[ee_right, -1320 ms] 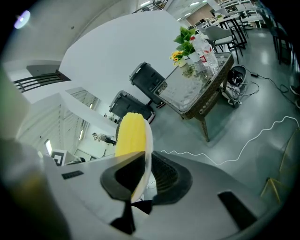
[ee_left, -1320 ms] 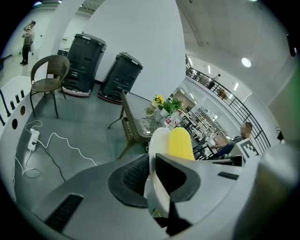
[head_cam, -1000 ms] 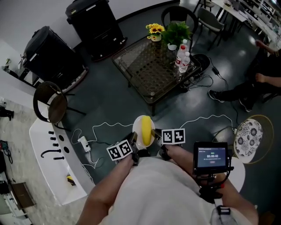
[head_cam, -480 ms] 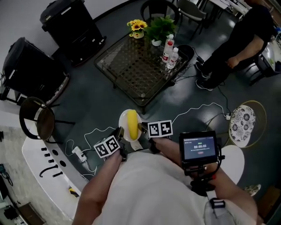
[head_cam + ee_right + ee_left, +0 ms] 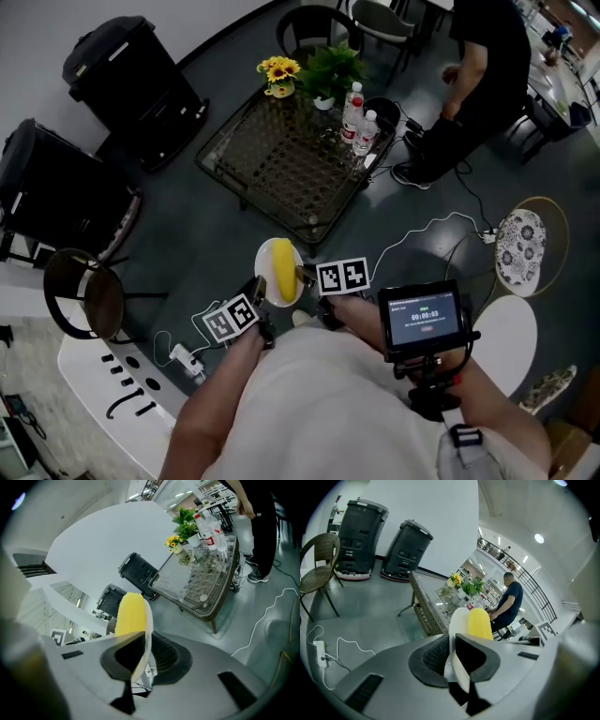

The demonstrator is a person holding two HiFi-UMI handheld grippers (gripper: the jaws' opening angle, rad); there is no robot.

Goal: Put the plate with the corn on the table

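– Since the earlier frames, the round white plate (image 5: 263, 267) with the yellow cob of corn (image 5: 281, 270) has been carried along between the two grippers. The low glass-topped wicker table (image 5: 272, 164) is now found at twelve o'clock of it. A person in dark clothes (image 5: 483, 56) has come to stand at the table's two o'clock end.

– How is the plate held?

– It is clamped by its rim from both sides. The left gripper (image 5: 260, 291) is closed on the edge at eight o'clock, the right gripper (image 5: 304, 275) on the edge at three o'clock. In each gripper view the thin rim is seen pinched between the pads. The plate is held in the air above the dark floor, well apart from the table.

– How is it judged to handle?

– The plate is taken for stiff, glazed and breakable, so slipping out of the pads is to be feared, and the rim is the only hold offered. The cob looks loose and round and is likely to roll if the plate is tilted, so level carriage is called for.

– Where can it be set?

– The near part of the glass looks bare. Yellow flowers (image 5: 277, 68) and clear plastic bottles (image 5: 353, 105) are crowded at the far edge, from twelve to one o'clock.
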